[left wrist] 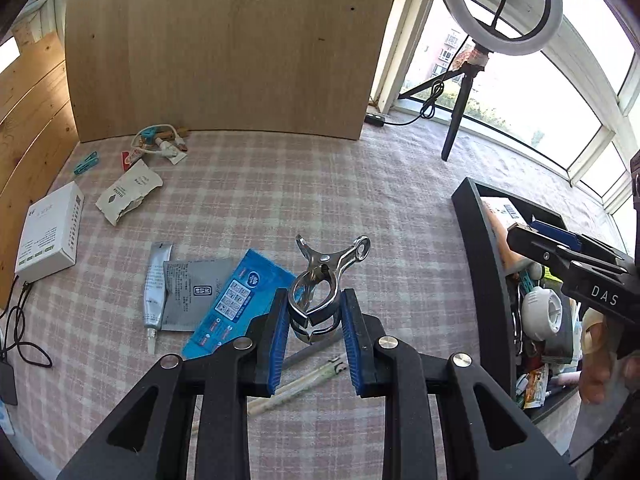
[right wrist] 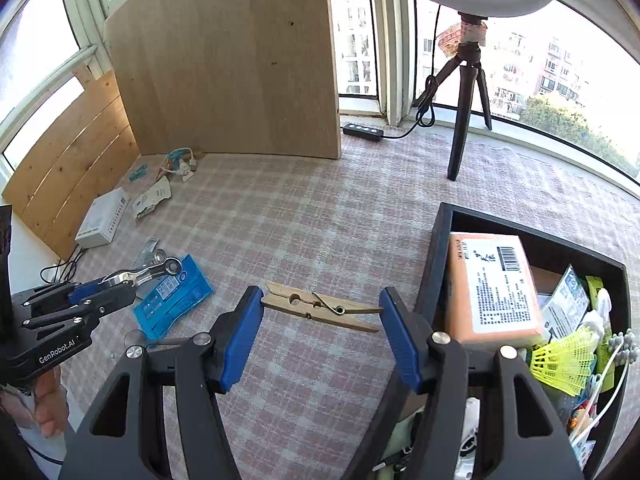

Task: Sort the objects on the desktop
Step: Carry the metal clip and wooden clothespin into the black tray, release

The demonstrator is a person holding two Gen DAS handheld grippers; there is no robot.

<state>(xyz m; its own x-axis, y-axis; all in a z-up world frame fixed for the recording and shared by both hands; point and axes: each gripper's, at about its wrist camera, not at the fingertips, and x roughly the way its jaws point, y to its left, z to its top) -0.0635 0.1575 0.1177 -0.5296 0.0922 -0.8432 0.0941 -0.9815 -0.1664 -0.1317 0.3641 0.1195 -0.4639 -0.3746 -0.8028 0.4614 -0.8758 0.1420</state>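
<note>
Clothespin spans the right gripper, its jaws gripping it end to end; black tray sits at three o'clock. Left gripper jaws clamp a metal clip above the bench. Carry both level over the tray before releasing.

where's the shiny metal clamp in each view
Left wrist: shiny metal clamp at centre, gripped between the left gripper pads.
Right wrist: at the left edge, above the blue packet.
Shared landmark: upright wooden board.
</note>
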